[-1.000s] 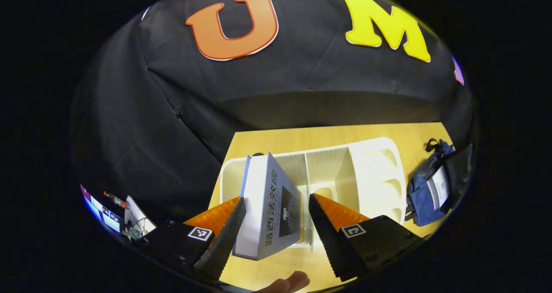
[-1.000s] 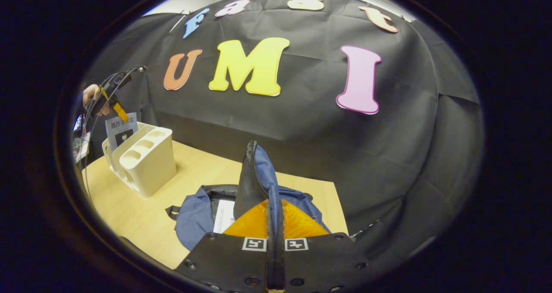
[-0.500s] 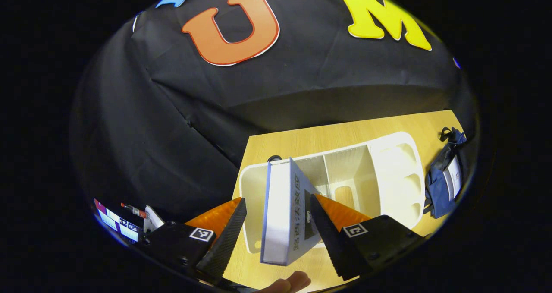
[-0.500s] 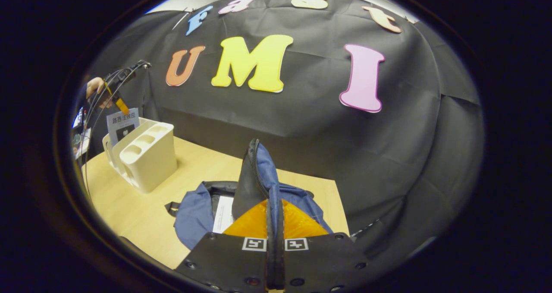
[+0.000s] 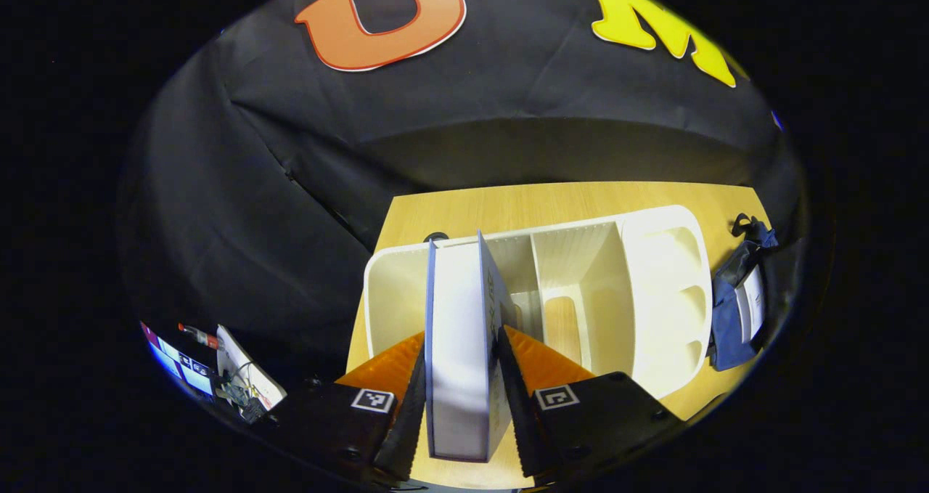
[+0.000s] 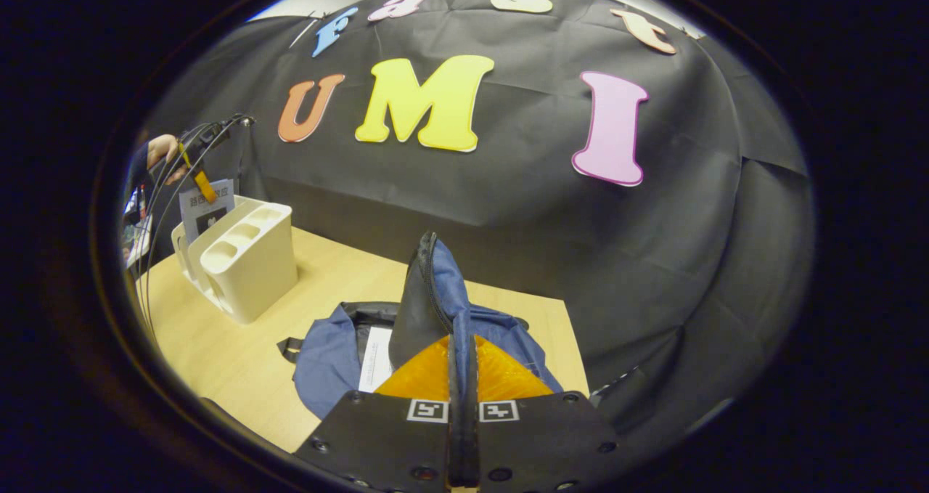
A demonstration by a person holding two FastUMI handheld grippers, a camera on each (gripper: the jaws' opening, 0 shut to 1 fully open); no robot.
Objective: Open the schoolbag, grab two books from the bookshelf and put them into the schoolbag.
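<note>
2 grippers busy here: the left gripper (image 5: 459, 395) comes down from above, jaws pinching the book (image 5: 457, 348) standing upright in the cream bookshelf (image 5: 653, 290). The right gripper (image 6: 462, 377) has its jaws clamped on the raised flap of the blue schoolbag (image 6: 326, 359) (a white sheet shows inside), lying on the surface (image 6: 239, 348). The right gripper view catches the person's hand (image 6: 161, 150) over the bookshelf.

The book (image 5: 457, 348) stands upright in the shelf's (image 5: 653, 261) left bay, the left gripper (image 5: 459, 395) clamped on its sides. The bays to its right stand open from above, split by thin dividers. Bare desk (image 6: 341, 282) lies between shelf (image 6: 247, 261) and bag (image 6: 326, 355). The right gripper (image 6: 462, 366) pinches the bag's flap (image 6: 424, 297) upright, leaving the mouth open on the shelf side.
</note>
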